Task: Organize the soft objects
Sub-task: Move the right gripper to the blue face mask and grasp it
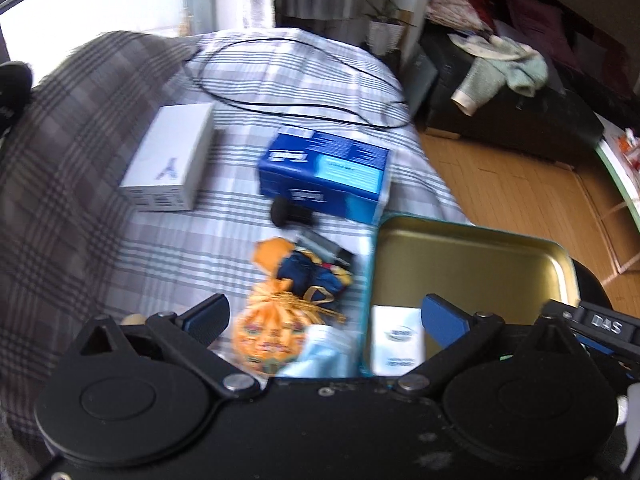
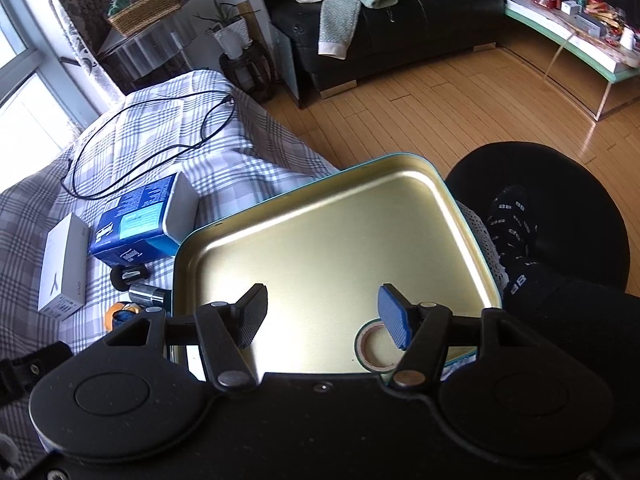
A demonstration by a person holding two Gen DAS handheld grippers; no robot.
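Observation:
An orange drawstring pouch point(image 1: 268, 336) lies on the plaid bed cover, with a navy and orange pouch point(image 1: 308, 270) just beyond it and a light blue face mask point(image 1: 324, 354) at its right. My left gripper point(image 1: 326, 320) is open and empty, low over the pouch and mask. A gold tin tray with a teal rim point(image 1: 472, 256) sits to the right and holds a white packet point(image 1: 396, 340). My right gripper point(image 2: 324, 316) is open and empty above the tray point(image 2: 320, 240), near a tape roll point(image 2: 378, 346).
A white box point(image 1: 168, 160) and a blue box point(image 1: 324, 170) lie further back on the bed, with a black cable point(image 1: 288, 108) behind them. Small black and silver cylinders point(image 2: 132, 280) lie left of the tray. Wooden floor and a black sofa are to the right.

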